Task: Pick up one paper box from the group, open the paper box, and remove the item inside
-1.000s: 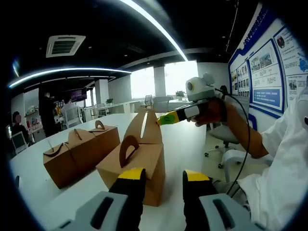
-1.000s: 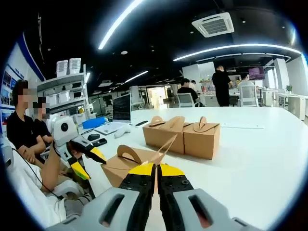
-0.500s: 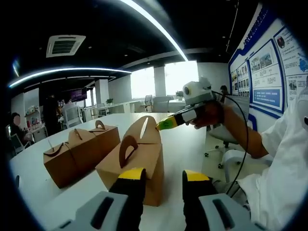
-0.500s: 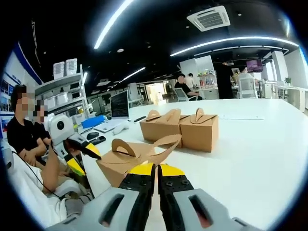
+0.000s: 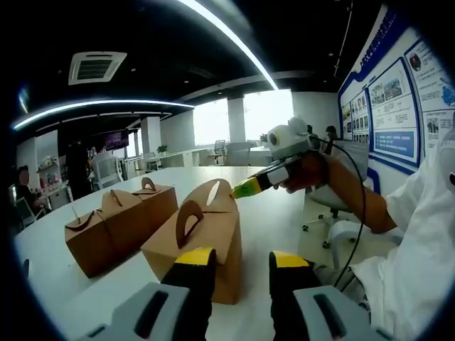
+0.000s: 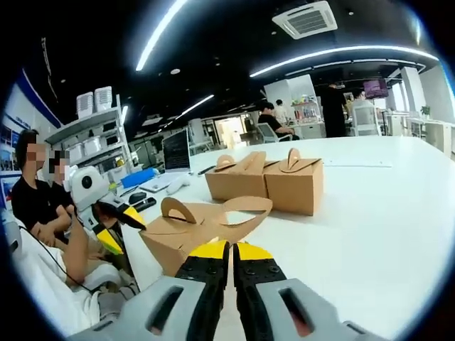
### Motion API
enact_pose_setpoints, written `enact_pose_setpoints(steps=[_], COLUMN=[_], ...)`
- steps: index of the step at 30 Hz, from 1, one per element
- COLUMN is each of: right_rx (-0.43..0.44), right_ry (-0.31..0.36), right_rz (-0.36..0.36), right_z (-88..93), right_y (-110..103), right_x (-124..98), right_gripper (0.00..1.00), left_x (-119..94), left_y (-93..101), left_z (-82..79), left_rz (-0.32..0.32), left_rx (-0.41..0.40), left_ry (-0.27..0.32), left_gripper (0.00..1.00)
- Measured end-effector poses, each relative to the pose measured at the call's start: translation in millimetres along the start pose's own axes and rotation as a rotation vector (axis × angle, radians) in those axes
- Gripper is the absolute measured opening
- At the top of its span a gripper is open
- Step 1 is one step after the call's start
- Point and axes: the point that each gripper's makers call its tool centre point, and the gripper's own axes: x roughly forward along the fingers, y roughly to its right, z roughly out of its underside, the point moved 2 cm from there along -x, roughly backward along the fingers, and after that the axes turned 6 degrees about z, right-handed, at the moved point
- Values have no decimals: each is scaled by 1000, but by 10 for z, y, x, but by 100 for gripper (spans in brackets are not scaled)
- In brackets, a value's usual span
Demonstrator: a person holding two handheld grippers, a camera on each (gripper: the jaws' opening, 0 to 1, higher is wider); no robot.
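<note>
A brown paper box (image 5: 202,238) with arched handle flaps lies on the white table (image 5: 274,213), just ahead of my left gripper (image 5: 240,259). That gripper is open, with nothing between its jaws. My right gripper (image 5: 239,190) comes in from the right and is shut on the box's far handle flap (image 5: 213,193). In the right gripper view the flap (image 6: 245,209) lies spread out flat above my shut right gripper (image 6: 229,250). The box (image 6: 174,238) sits behind it, and the open left gripper (image 6: 121,227) is at its left. The box's inside is hidden.
A further pair of closed paper boxes (image 5: 114,220) (image 6: 266,181) stands side by side deeper on the table. A laptop (image 6: 178,160) and small items lie near the table's left end. Several people sit or stand around the office. A swivel chair (image 5: 334,213) is beside the table.
My right gripper has moved lower and pulled the handle flap from upright down and outward, so it now lies flatter. The left gripper has stayed put.
</note>
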Motion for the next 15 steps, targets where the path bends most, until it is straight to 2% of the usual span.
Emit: enact_pose_setpoints(steps=[15], right_rx=[21], right_ry=[-39], right_rz=[-14], right_z=[99], right_y=[23], right_x=[60], right_gripper=[5], left_x=[-8], left_y=[-10], left_z=[5], left_rz=[-3], left_rx=[0], left_ry=[-3], left_gripper=[32])
